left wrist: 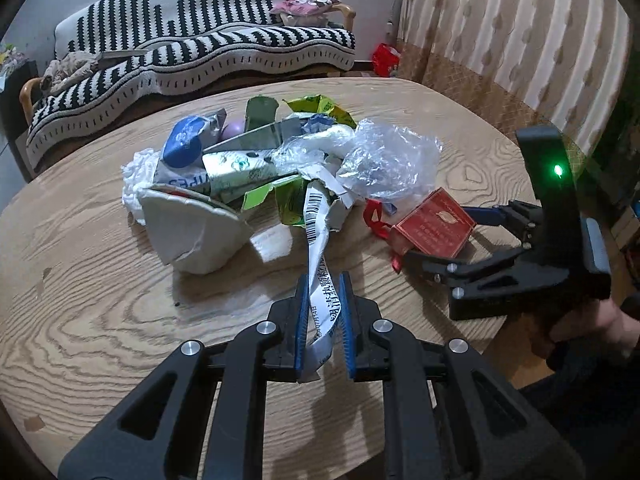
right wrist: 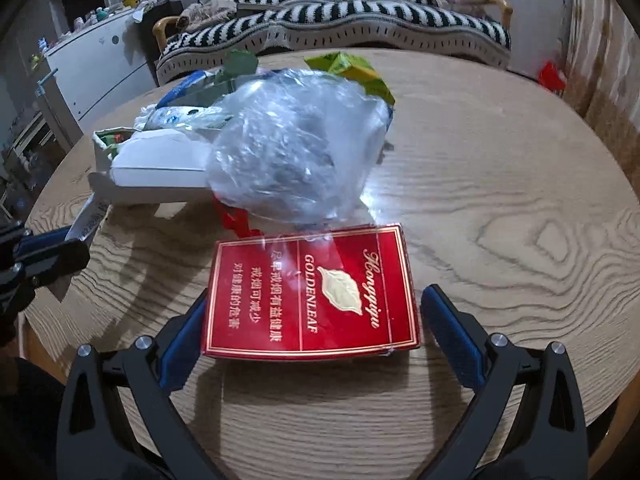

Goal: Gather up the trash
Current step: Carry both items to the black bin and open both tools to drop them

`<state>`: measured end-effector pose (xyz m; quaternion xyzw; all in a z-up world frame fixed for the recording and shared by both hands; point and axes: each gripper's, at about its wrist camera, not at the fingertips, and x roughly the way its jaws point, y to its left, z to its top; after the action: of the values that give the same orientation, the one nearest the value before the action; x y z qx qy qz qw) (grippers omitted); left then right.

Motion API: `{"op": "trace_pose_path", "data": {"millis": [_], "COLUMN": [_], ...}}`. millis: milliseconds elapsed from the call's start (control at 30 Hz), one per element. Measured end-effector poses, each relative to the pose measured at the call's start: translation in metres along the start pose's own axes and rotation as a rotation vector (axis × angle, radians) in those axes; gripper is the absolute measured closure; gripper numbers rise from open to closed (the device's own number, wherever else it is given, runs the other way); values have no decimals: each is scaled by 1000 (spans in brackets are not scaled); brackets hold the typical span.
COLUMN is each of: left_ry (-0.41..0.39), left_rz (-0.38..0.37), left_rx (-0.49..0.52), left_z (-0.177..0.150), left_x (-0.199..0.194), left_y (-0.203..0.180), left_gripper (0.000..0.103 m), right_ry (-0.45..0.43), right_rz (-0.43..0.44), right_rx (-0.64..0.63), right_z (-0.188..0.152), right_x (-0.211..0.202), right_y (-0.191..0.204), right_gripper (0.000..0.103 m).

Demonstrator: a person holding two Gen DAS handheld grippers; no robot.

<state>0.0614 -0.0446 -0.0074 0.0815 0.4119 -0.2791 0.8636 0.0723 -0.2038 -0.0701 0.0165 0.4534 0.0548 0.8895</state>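
Pinching a white barcoded paper strip [left wrist: 318, 240], the left gripper [left wrist: 323, 312] is nearly closed, the trash pile [left wrist: 256, 160] just beyond it. Spread wide, the right gripper [right wrist: 316, 332] straddles a red cigarette box [right wrist: 312, 292] on the wooden table [right wrist: 500, 200]. A striped sofa [left wrist: 200, 48] stands behind.

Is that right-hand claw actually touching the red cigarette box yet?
Cannot tell. In the right wrist view the right gripper straddles the red box; a clear gap shows at the right finger, but the left finger meets the box's edge without showing contact.
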Motion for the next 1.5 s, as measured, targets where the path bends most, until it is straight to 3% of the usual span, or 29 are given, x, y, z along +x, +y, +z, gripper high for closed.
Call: {"op": "trace_pose_path", "data": {"millis": [33,300,400,500,600,700,800,933,1100,1167,1267,1400,1500], "left_ry": [-5,-46,-73,-71,-62,-101,-108,-76,34,120,166,231,249], "left_rz": [6,47,67,53,75,60,-37,-193,-372,-460,-470,-537,-537], "left_rx": [4,-12,-2,5,70,149,174,211,289,291,344,361,369], "left_z": [1,16,24,33,51,74,92,107,91,77,61,45,44], "left_x": [0,-1,-5,-12,-23,-34,-16,39,111,143,173,201,217], "left_y": [-3,-27,-45,-73,-109,-150,-196,-279,-387,-419,-450,-473,-477], "left_gripper": [89,89,89,89,89,89,89,89,89,89,89,89,89], "right_ry": [-4,-104,-139,-179,-207,-184,-179,-182,-102,-85,-65,-31,-15], "right_rz": [-4,48,66,10,-18,-77,-161,-271,-382,-381,-343,-348,-333], "right_rx": [-17,-21,35,65,109,189,297,499,749,828,934,938,945], "right_z": [-2,0,0,-3,-13,-28,-49,-106,-190,-211,-236,-242,-240], "right_x": [-2,-65,-98,-132,-155,-168,-186,-213,-236,-238,-231,-217,-208], "right_y": [2,-15,-47,-81,-121,-177,-237,-322,-412,-435,-460,-472,-472], "right_gripper": [18,19,19,19,19,19,19,19,19,19,19,19,19]}}
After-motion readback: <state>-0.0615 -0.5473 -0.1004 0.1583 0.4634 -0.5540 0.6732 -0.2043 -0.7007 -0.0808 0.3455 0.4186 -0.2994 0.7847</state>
